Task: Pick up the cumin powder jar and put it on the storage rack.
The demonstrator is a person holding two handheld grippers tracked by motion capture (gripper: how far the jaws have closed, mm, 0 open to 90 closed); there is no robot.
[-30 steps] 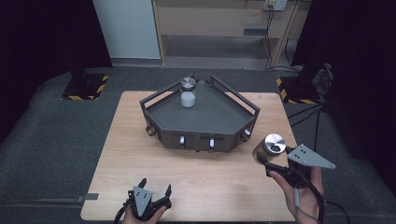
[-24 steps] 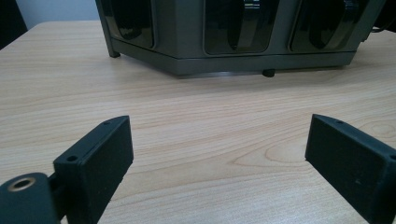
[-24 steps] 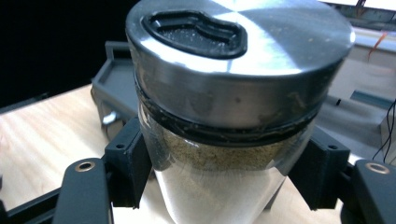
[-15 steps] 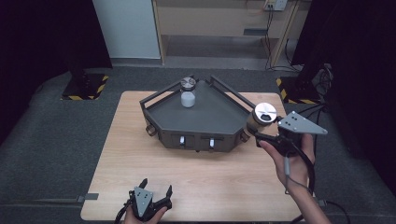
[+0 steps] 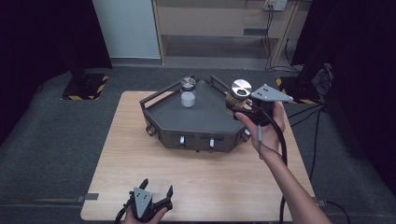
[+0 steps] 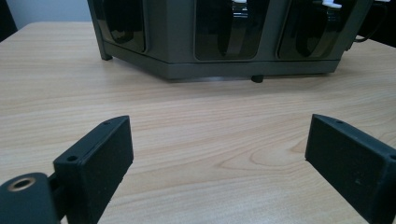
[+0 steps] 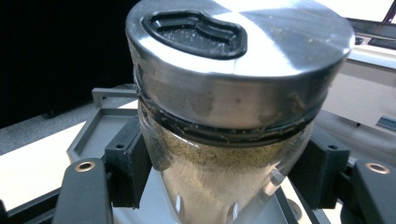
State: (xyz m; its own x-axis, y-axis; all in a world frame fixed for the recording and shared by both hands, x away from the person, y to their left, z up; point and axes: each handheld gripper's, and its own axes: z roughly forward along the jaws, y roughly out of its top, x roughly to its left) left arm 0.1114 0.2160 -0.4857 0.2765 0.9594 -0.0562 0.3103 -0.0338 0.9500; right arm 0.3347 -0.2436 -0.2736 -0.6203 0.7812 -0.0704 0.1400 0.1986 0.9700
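My right gripper [image 5: 236, 106] is shut on a glass spice jar [image 5: 239, 93] with a steel lid, full of brownish-green powder, and holds it above the right rim of the dark grey spice rack [image 5: 205, 119]. In the right gripper view the jar [image 7: 233, 116] sits between both black pads [image 7: 128, 163], with the rack's tray below it. A second jar [image 5: 188, 93], white inside with a steel lid, stands at the back of the rack. My left gripper [image 5: 156, 192] rests open at the table's front edge; its jaws stand wide apart over bare wood, facing the rack's front [image 6: 219, 37].
The rack sits on the far half of a light wooden table [image 5: 140, 158]. Two small white tabs [image 5: 196, 140] stick out of the rack's front face. A wooden shelf unit [image 5: 224, 28] and a black stand foot [image 5: 84, 84] are on the grey floor beyond.
My right hand has carried the jar up and to the left, from beside the rack's right corner to above its right rim. The left gripper has stayed where it was.
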